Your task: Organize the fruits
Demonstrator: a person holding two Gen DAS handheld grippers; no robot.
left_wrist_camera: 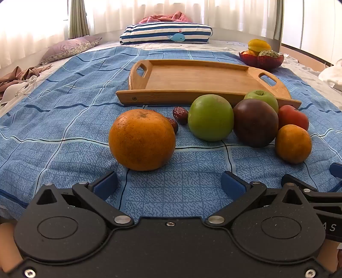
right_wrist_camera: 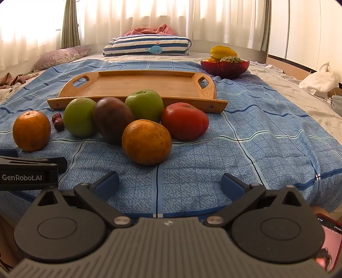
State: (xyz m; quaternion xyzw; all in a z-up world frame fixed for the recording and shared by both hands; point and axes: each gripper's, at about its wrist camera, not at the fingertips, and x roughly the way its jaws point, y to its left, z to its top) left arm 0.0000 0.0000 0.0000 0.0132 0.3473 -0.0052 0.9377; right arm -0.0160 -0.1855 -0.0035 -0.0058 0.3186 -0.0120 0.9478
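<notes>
While both grippers hover low over the blue sheet (left_wrist_camera: 53, 136), each stands wide with nothing between its blue pads. The left gripper (left_wrist_camera: 170, 185) points at the big orange (left_wrist_camera: 142, 139), which sits on the sheet just ahead of it, apart from the pads. The right gripper (right_wrist_camera: 170, 185) faces the small orange (right_wrist_camera: 146, 142), also near but not touched. In the right view the left gripper's side shows at the left edge; in the left view part of the right gripper shows at the right edge.

Behind the small orange lies a tight cluster: a dark mango (right_wrist_camera: 112, 120) leaning against a green fruit (right_wrist_camera: 79, 116) on its left, a green apple (right_wrist_camera: 145, 104) behind it, and a tomato (right_wrist_camera: 185, 120) to the right. Two red dates (right_wrist_camera: 57, 121) lie between the big orange and the green fruit.

Just past the cluster sits a wooden tray (right_wrist_camera: 136, 85), its near rim right behind the apple; none of the fruit is on it.

Farther back to the right stands a red bowl (right_wrist_camera: 224, 67) holding a yellow fruit and others I cannot name. Beyond lie a striped pillow (right_wrist_camera: 147, 46) with a whale on it, a purple pillow (right_wrist_camera: 57, 56) to the left, and white curtains (right_wrist_camera: 139, 15).
</notes>
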